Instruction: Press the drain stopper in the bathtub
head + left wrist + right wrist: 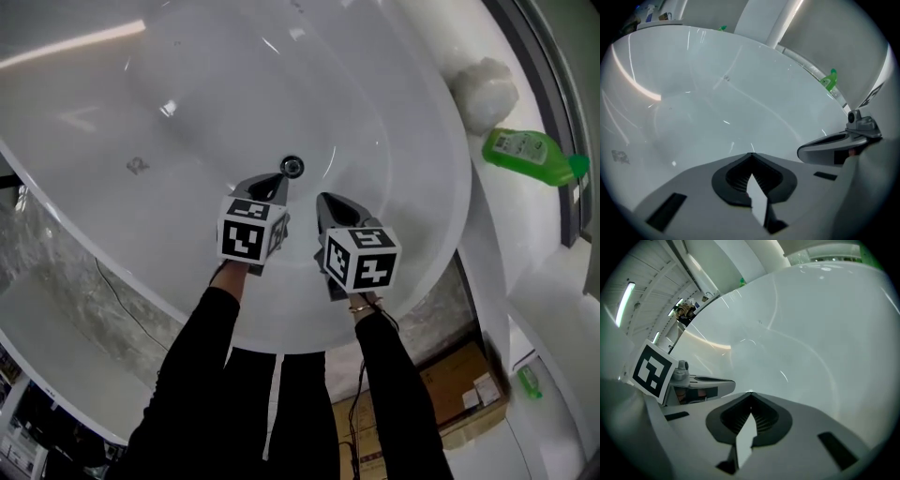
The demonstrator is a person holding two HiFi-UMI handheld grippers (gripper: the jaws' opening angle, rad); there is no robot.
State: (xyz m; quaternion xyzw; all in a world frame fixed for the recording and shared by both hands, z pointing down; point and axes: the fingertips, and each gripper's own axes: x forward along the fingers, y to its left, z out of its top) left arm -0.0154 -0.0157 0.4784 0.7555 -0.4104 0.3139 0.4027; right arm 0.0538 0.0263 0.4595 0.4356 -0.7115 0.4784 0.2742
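Note:
A round chrome drain stopper [292,166] sits in the floor of the white bathtub [187,103]. My left gripper [279,178] hovers just short of it, tip close to the stopper's near-left side, jaws shut with nothing between them. My right gripper [325,200] hangs a little to the right and nearer, also shut and empty. In the left gripper view the closed jaws [751,155] point over bare tub wall, and the right gripper [834,147] shows at the right. In the right gripper view the closed jaws [750,394] meet at a point, with the left gripper [698,385] at the left. Neither gripper view shows the stopper.
A green bottle [534,157] lies on the ledge at the right beside a white rounded object [484,92]. A cardboard box [464,384] stands on the floor below the tub rim [441,272]. A cable [127,305] trails over the marble-like ledge at the left.

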